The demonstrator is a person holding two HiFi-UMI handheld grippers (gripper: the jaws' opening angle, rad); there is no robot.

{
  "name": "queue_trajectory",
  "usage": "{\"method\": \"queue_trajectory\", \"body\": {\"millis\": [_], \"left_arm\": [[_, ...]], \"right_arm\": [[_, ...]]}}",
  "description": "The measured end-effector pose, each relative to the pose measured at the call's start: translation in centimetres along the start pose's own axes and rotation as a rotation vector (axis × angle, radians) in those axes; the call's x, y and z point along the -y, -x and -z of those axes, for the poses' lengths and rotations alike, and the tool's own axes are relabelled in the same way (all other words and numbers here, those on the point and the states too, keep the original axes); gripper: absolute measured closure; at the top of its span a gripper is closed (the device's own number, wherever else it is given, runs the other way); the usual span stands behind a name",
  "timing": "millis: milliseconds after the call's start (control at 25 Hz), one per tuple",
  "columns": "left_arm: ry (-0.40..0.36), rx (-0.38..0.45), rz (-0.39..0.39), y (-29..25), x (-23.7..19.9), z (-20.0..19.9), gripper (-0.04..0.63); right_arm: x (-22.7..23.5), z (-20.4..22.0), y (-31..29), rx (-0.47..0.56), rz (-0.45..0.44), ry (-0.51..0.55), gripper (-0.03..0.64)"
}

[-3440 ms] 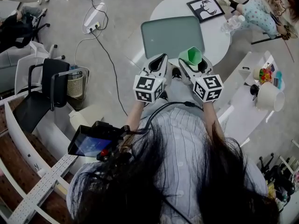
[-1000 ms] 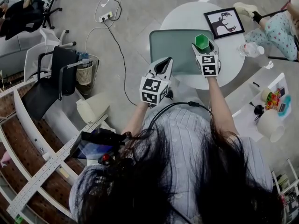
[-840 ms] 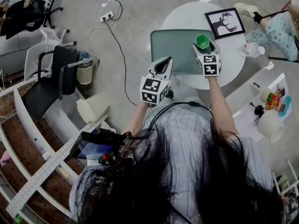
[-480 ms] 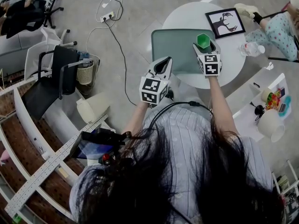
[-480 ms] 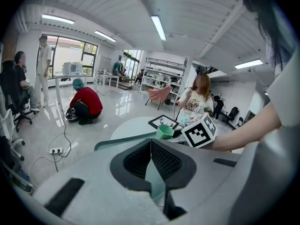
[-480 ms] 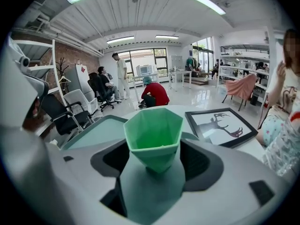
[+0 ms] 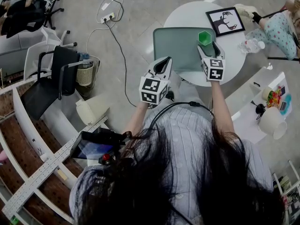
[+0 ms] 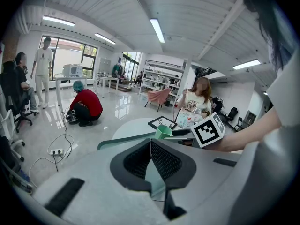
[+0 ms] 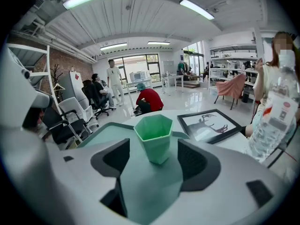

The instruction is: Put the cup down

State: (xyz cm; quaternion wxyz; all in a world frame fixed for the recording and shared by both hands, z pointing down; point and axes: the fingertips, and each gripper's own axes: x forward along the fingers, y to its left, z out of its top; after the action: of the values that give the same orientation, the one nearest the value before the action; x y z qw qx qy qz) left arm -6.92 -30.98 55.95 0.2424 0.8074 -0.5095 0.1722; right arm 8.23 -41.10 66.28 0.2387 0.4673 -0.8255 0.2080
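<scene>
In the head view the green cup [image 7: 204, 37] stands upright on a grey-green tray [image 7: 176, 46] on the round white surface [image 7: 187, 13], just in front of the right gripper [image 7: 209, 48]. The left gripper [image 7: 161, 65] hangs beside the surface, above the floor. In the left gripper view, the left gripper [image 8: 150, 146] has its jaws pressed together with nothing between them. In the right gripper view the right gripper [image 9: 153, 157] is wide open, and the cup [image 9: 153, 130] stands between the jaws, touching neither.
</scene>
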Motion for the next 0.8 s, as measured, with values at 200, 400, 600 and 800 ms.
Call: {"method": "queue_trajectory", "body": {"millis": [200,400,600,800], "left_arm": [[-0.012,0.011,0.012,1.1,0.3,0.1,0.580],[-0.029,0.031,0.028,2.7,0.9,0.3,0.580],[-0.042,0.046,0.037,4.8,1.5,1.2,0.580],[-0.053,0.064,0.038,7.2,1.7,2.2,0.580]], "right_arm": [[-1.1,-1.6,2.6,0.074,-0.006,-0.029,0.301],[-2.4,-3.5,5.7,0.154,-0.008,-0.031,0.304],[-4.2,-4.6,8.8,0.224,-0.003,-0.060,0.316],[-6.5,-4.8,11.3,0.274,-0.010,-0.089,0.336]]}}
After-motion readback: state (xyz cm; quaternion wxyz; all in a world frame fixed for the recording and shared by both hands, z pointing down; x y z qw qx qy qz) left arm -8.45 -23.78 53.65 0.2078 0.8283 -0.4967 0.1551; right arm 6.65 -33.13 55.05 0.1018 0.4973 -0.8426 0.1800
